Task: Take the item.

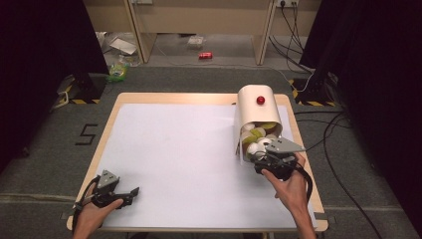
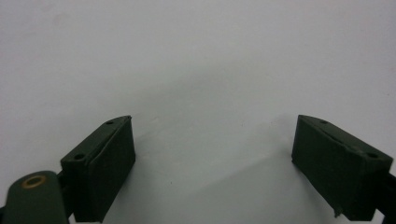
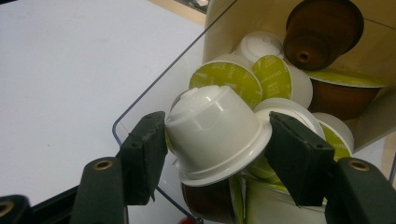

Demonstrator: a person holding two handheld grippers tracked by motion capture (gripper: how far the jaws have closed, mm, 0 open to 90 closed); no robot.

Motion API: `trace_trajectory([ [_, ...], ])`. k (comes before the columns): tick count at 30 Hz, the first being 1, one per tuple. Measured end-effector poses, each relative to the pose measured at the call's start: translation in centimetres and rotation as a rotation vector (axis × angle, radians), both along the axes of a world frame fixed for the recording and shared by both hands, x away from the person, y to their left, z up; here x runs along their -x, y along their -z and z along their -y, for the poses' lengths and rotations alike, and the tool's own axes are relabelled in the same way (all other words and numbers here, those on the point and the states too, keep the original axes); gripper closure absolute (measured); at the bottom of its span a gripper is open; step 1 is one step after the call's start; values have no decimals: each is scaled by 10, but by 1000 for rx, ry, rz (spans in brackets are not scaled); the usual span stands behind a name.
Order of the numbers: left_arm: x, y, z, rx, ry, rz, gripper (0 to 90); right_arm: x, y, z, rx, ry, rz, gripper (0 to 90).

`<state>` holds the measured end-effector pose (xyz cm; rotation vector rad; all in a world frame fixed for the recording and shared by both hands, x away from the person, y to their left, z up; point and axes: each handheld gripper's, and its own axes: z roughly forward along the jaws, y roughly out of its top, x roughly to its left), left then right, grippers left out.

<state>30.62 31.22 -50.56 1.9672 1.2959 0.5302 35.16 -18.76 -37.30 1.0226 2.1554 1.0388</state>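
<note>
The right gripper [image 3: 212, 154] has its 2 jaws pinching a white capsule [image 3: 217, 135] at the open mouth of the cream dispenser [image 1: 255, 117], which stands near the table's right edge. To do this pick well, I would keep the squeeze even on the capsule's flared rim and draw it straight back toward the person, since its neighbours, the green-lidded capsules [image 3: 229, 77] and the brown capsule [image 3: 322, 30] behind, lie packed against it and could tumble out past the clear front panel [image 3: 154, 100]. The left gripper [image 1: 127, 193] rests at the near left corner of the white table [image 1: 174, 149], jaws spread with nothing between them.
</note>
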Motion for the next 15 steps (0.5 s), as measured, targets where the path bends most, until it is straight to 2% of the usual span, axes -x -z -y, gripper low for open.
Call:
trace_trajectory([
  [3,0,0,0,0,0,-1,124,1,-1,-1,20,6,15,390],
  [6,0,0,0,0,0,0,124,2,-4,0,2,4,22,407],
  [10,0,0,0,0,0,0,124,7,-13,7,-19,6,50,512],
  [12,0,0,0,-1,0,0,124,6,-13,11,-36,-2,29,496],
  [15,0,0,0,0,-1,0,124,2,-6,9,-9,-6,7,418],
])
